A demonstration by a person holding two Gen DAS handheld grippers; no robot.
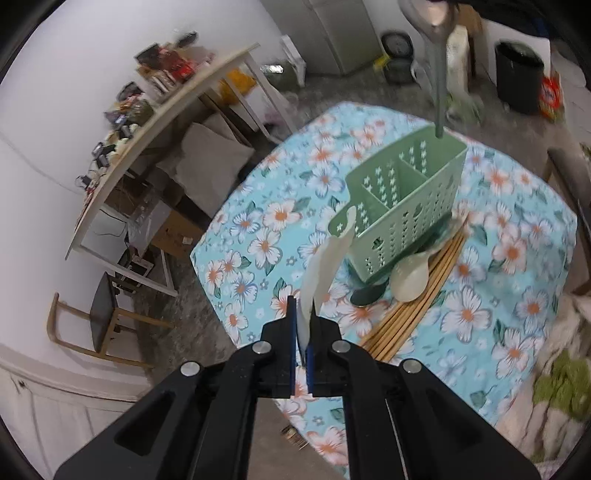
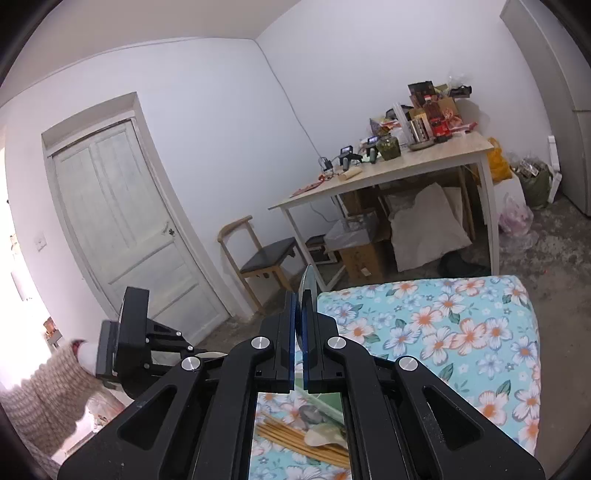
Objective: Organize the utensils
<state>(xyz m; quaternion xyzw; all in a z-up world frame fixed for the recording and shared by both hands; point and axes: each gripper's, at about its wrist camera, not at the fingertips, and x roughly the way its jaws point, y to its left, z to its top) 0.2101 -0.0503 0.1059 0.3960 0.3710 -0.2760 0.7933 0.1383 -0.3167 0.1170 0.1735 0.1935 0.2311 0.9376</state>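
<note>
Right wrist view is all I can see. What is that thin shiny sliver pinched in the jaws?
Observer: A metal spoon, bowl up. Its handle hangs down to the far rim of a green basket.
Operator: What is the other gripper carrying?
Observer: The left gripper is shut on a white spoon.
Operator: Where does that basket stand?
Observer: On the floral cloth, right beside the chopsticks. It is divided into compartments.
</note>
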